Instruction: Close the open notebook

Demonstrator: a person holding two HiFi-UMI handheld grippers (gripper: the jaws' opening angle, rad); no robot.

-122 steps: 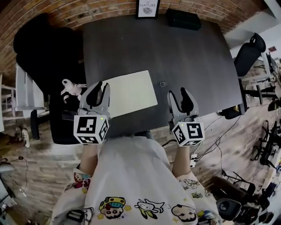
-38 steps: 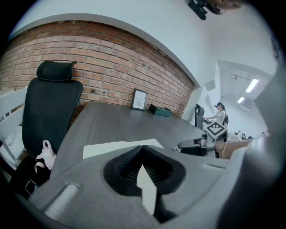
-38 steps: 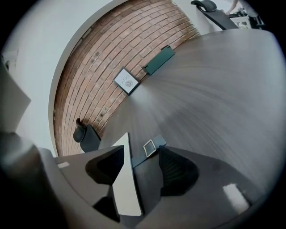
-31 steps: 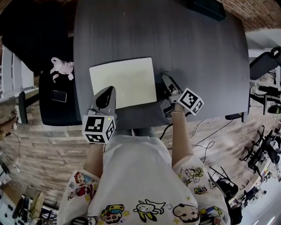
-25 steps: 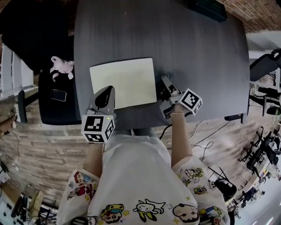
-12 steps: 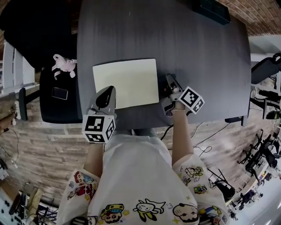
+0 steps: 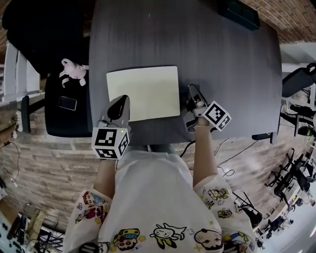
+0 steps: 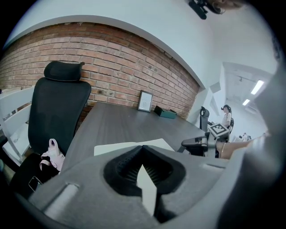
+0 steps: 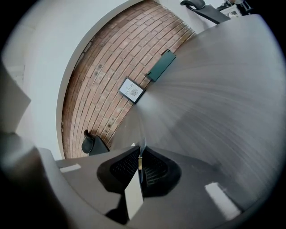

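Observation:
The notebook (image 7: 143,93) lies open on the dark table (image 7: 222,59), showing cream pages. My left gripper (image 7: 118,105) rests at its near left corner. In the left gripper view its jaws (image 8: 143,150) are shut, with a pale sheet of the notebook (image 8: 147,188) pinched between the pads. My right gripper (image 7: 190,92) is at the notebook's right edge. Its jaws have just been closing and now stand shut on a thin leaf (image 9: 134,194) with a dark edge, held upright between the pads (image 9: 140,155).
A black chair (image 7: 64,118) at the left carries a pink plush toy (image 7: 72,69) and a phone (image 7: 68,103). A dark green box (image 7: 242,11) sits at the table's far edge, next to a framed picture (image 8: 145,100). An office chair (image 7: 296,79) stands at the right.
The right gripper's jaws have closed on the notebook's right edge and the gripper has rolled a little. The left gripper has stayed at the near left corner.

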